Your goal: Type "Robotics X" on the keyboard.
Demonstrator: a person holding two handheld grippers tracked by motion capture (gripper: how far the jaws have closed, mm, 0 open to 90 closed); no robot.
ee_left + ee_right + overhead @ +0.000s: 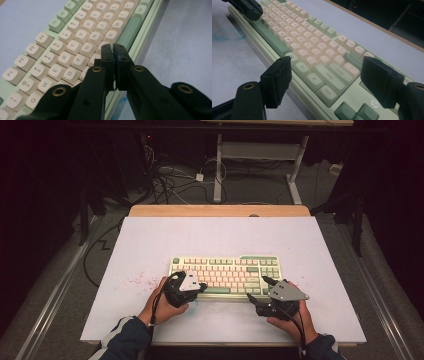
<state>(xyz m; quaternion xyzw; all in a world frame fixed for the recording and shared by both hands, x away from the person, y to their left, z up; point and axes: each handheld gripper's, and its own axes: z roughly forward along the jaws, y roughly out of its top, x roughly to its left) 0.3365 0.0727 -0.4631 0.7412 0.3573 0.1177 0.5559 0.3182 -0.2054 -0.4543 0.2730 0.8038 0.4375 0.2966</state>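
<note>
Pressing keys on the keyboard (226, 272) lying mid-surface (150, 245), keep your left hand-held gripper (113, 47) closed and empty, tip over one keycap, and your right hand-held gripper (324, 75), wide open and empty, clear of the corner.

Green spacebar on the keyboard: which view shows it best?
The right gripper view: the spacebar runs in full along the keyboard's near edge. The left gripper view shows its far part, the rest hidden behind the shut left gripper. The high view shows a small strip.
</note>
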